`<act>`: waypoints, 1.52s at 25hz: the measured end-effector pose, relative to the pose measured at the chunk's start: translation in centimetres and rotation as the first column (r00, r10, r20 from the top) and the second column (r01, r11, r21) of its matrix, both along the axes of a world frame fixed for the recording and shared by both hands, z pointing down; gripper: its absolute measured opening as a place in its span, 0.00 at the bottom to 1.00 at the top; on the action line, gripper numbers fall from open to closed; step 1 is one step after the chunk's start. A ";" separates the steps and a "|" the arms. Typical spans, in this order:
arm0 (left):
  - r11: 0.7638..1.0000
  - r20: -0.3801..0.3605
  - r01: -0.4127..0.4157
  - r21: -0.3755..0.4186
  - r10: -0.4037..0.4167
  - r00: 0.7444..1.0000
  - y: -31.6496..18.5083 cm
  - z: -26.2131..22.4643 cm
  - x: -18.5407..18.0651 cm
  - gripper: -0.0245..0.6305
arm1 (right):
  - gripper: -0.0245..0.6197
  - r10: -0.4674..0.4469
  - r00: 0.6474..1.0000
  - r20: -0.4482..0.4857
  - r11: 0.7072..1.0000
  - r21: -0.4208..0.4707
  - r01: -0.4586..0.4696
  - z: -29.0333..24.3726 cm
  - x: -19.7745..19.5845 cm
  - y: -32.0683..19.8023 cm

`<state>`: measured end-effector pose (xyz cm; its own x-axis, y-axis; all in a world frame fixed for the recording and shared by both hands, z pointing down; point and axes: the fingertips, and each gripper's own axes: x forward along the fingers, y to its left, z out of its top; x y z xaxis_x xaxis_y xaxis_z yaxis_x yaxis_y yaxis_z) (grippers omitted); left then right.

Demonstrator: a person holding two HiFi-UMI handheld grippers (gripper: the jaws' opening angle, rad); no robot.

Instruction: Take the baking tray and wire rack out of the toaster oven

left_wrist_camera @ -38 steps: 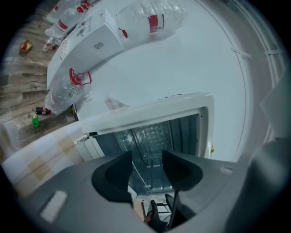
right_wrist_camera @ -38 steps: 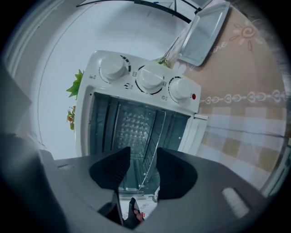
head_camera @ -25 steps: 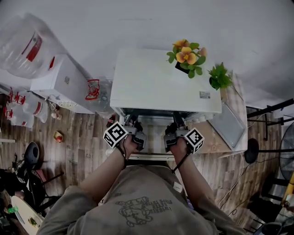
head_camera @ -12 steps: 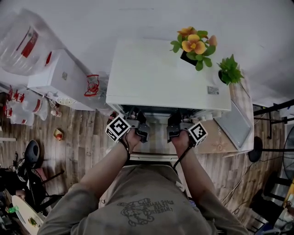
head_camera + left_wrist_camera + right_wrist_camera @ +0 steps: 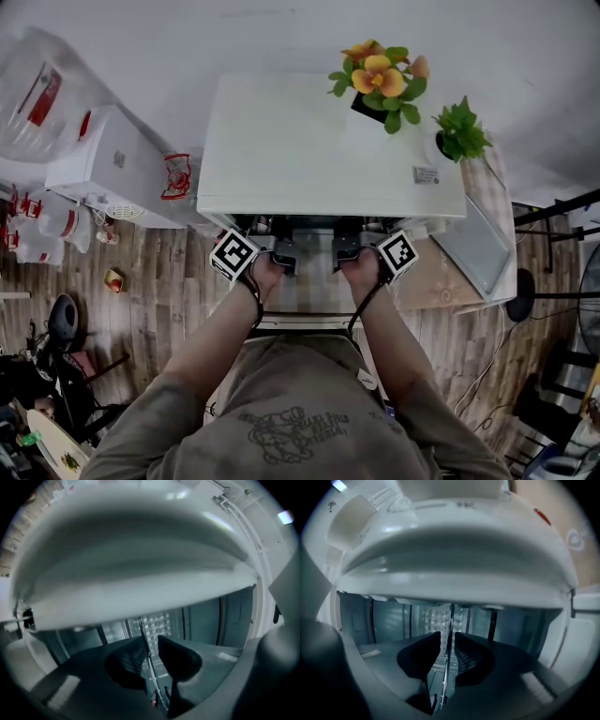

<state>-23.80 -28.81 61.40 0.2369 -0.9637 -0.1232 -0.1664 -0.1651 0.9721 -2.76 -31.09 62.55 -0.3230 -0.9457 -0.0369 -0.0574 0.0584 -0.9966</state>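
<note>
A white toaster oven (image 5: 328,141) stands below me with its front open. Both grippers reach level into its mouth, side by side. In the left gripper view, the left gripper (image 5: 149,656) has a thin metal edge (image 5: 143,634) running between its dark pads; a slit of the patterned back wall shows beside it. The right gripper (image 5: 447,651) straddles a similar thin edge (image 5: 449,620), and its jaws have just been closing, with narrow gaps showing on both sides. Whether these edges belong to the baking tray or the wire rack I cannot tell. In the head view the fingertips are hidden under the oven's top.
On the oven's top stand a pot of orange flowers (image 5: 380,80) and a green plant (image 5: 457,131). A white water dispenser (image 5: 112,164) is at the left and a wooden table (image 5: 441,277) at the right. The lowered door's handle (image 5: 305,322) lies under my wrists.
Both grippers have moved forward, further into the oven's mouth, and now sit closer together under its top edge. The oven has shifted slightly in the head view.
</note>
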 end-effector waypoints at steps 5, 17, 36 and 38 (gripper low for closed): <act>1.000 -0.003 0.016 -0.027 -0.016 1.000 0.2 0.8 -0.2 0.05 | 0.10 -0.023 0.999 -0.024 1.000 -0.018 0.023 0.4 -0.1 0.2; 0.997 -0.021 -0.020 -0.072 0.018 1.000 3.8 0.6 0.4 0.04 | 0.09 -0.051 0.999 -0.012 0.996 -0.069 0.050 0.2 0.1 3.8; 0.976 -0.078 -0.151 -0.159 0.140 0.987 14.9 -0.8 2.2 0.04 | 0.09 -0.118 0.990 -0.079 0.982 -0.159 0.104 -0.7 1.1 15.3; 0.973 -0.120 -0.167 -0.157 0.149 0.982 16.0 -1.6 2.6 0.04 | 0.09 -0.115 0.990 -0.076 0.981 -0.167 0.101 -1.0 1.2 16.5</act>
